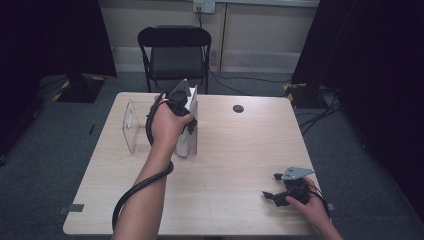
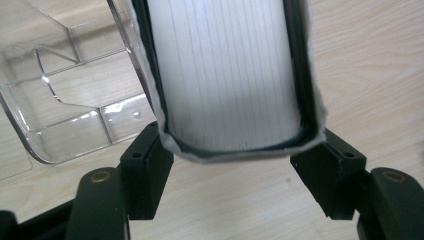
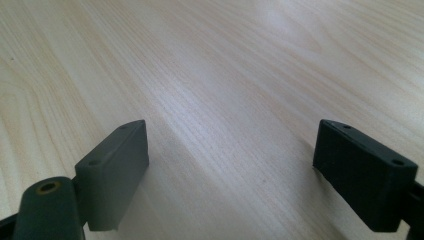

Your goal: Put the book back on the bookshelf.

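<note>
On table (image 1: 225, 165), one book (image 1: 187, 127) (upright), two tools

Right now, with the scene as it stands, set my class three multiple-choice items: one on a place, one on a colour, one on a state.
1. In the high view, where is the clear plastic stand relative to the upright book?
A. On the book's left
B. On the book's right
C. Lying on top of the book

2. What colour is the folding chair behind the table?
A. White
B. Red
C. Black

3. How are the fingers of the right gripper?
A. Shut on a pen
B. Apart, with nothing between them
C. Shut on the book

Answers:
1 A, since the stand is at the left of the book in the high view.
2 C, since its seat, back and frame are all black.
3 B, since the right gripper view has bare wood between the two spread fingers.
</note>
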